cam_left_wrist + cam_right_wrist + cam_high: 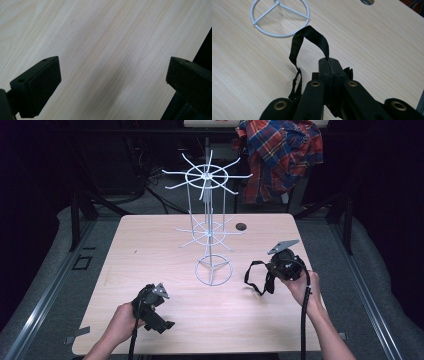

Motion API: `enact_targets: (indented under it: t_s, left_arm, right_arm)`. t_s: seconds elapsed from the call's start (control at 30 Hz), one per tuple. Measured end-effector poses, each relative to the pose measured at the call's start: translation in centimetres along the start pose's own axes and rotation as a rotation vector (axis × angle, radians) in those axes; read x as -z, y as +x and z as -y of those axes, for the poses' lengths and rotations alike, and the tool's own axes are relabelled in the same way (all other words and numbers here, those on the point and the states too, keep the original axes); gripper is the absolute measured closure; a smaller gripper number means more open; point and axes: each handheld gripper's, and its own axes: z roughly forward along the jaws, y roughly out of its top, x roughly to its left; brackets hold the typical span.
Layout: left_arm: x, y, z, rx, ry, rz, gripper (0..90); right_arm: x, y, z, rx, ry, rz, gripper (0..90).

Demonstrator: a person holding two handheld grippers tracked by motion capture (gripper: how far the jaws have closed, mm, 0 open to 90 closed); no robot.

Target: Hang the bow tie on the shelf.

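A black webbing strap (298, 47) is pinched between the pressed-together jaws of the right gripper (329, 66); its loop is seen arching up from the jaw tips and hanging down to the wooden table (165, 245), just beside the ring base of a white wire display rack (207, 227). The left gripper (113, 77) is held low over the near left part of the table with its jaws spread wide; nothing is seen between them but bare wood. A plaid shirt (280, 155) is draped beyond the table's far edge.
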Motion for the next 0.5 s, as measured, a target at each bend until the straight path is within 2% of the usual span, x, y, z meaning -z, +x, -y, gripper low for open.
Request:
enact_targets:
  t_s: [0.5]
  left_arm:
    - [0.0, 0.0, 0.0, 0.001, 0.004, 0.004, 0.0]
  right_arm:
    - [1.4, 0.4, -0.5, 0.027, -0.033, 0.004, 90.0]
